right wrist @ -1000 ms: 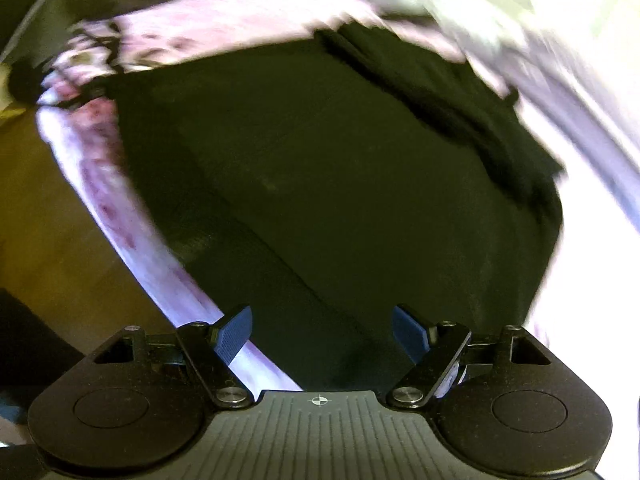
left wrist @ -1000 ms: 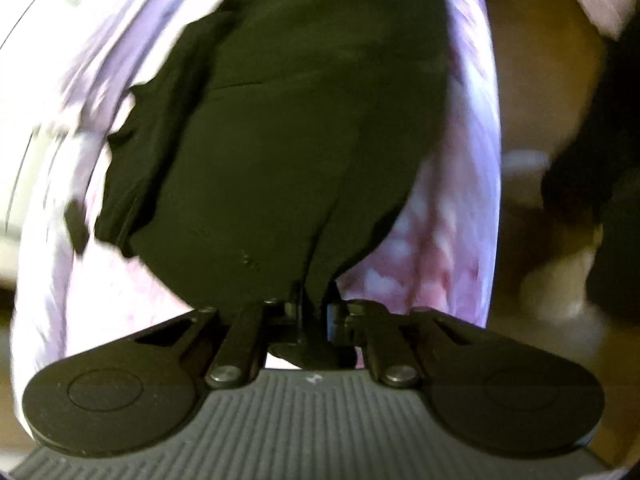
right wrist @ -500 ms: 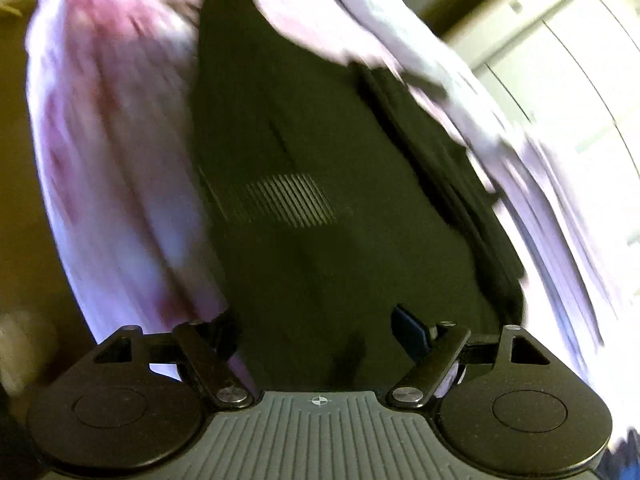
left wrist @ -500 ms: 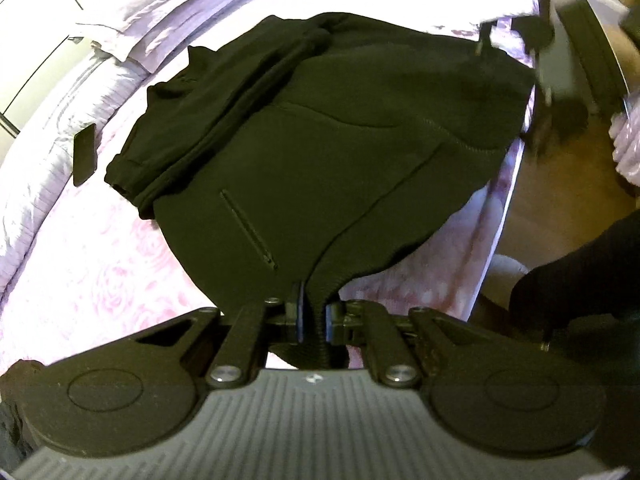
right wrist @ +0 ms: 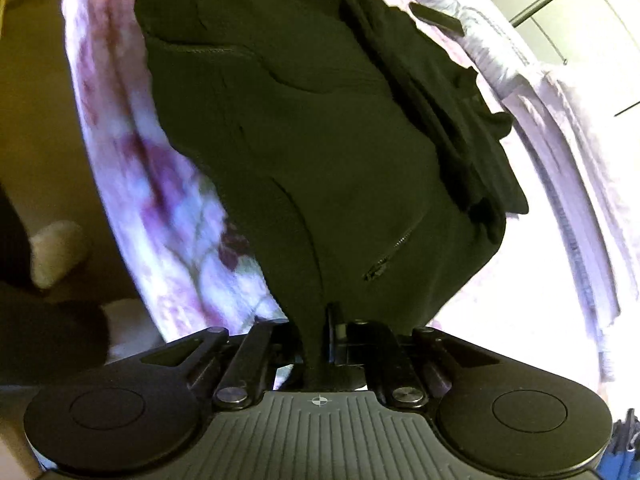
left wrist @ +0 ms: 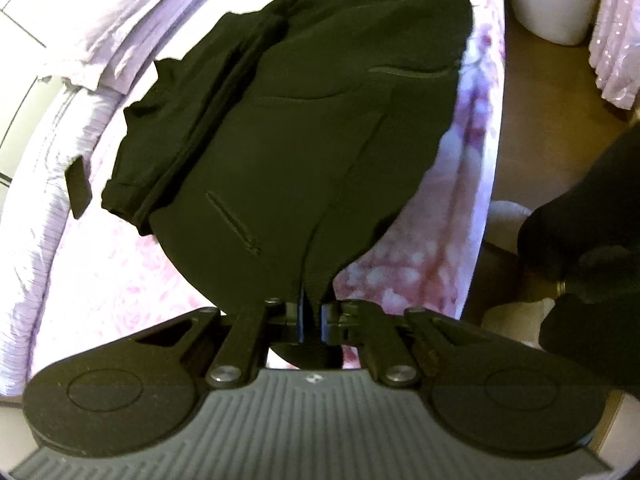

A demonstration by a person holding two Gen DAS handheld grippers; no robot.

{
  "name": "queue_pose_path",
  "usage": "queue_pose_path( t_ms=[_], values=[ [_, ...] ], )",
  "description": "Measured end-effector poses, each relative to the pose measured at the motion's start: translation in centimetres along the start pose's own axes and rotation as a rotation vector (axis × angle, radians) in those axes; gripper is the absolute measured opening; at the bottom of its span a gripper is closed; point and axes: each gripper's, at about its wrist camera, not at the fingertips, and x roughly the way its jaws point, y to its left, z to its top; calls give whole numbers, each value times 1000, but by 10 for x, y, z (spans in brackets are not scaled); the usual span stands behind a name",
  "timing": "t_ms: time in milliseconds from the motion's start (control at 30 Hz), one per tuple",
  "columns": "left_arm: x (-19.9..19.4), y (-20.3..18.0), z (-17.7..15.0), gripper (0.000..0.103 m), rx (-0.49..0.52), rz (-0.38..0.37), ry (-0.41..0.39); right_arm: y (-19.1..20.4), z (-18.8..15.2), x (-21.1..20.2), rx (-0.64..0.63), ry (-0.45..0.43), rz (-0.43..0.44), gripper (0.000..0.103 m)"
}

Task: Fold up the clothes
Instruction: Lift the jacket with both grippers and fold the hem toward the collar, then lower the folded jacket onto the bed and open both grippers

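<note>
A black zip-pocket jacket (left wrist: 288, 128) lies spread on a pink floral bedspread (left wrist: 132, 280), its sleeve folded along the far side. My left gripper (left wrist: 311, 312) is shut on the jacket's near hem edge, fabric pinched between the jaws. In the right wrist view the same jacket (right wrist: 320, 140) stretches away from me, and my right gripper (right wrist: 324, 328) is shut on another part of its near hem. A pocket zipper (right wrist: 390, 254) shows just beyond the right jaws.
The bed's edge drops to a wooden floor (left wrist: 552, 128) on the right of the left view. A person's dark-clad legs (left wrist: 588, 248) and light slippers (right wrist: 56, 252) stand by the bed. A dark flat object (left wrist: 78, 188) lies on the bedspread beside the jacket. White pillows (left wrist: 92, 36) lie beyond.
My right gripper was open over the jacket and has now shut on its hem. The left gripper has kept its hold while the view swung.
</note>
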Motion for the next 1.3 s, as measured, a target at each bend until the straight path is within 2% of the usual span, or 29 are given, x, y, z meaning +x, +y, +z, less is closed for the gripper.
queue_pose_path(
  t_ms=[200,367,467,533,633,733,800,867,1000,1200,1300],
  values=[
    [-46,-27,-6,4,-57,-89,31,2,3,-54,-16,36,117,5],
    [-83,-60,-14,5,-113,-250,95,33,-17,-99,20,103,271,5],
    [-84,-22,5,5,-145,-207,84,30,-19,-113,38,112,342,5],
    [-84,5,19,5,-166,-172,74,9,-14,-118,45,80,326,5],
    [-84,47,39,5,-198,-118,59,-46,1,-118,52,-9,259,4],
    [-69,108,73,5,-205,-57,30,-105,21,-103,28,-64,224,5],
    [-51,149,96,5,-208,-43,11,-146,37,-90,8,-92,208,5],
    [-29,182,114,6,-213,-47,3,-182,51,-73,-8,-104,198,5],
    [27,237,144,6,-210,-73,-5,-229,72,-28,-6,-63,210,5],
    [115,305,159,6,-227,-174,-13,-277,91,45,74,59,238,5],
    [149,329,166,6,-229,-210,-6,-298,92,68,115,95,256,5]
  ],
)
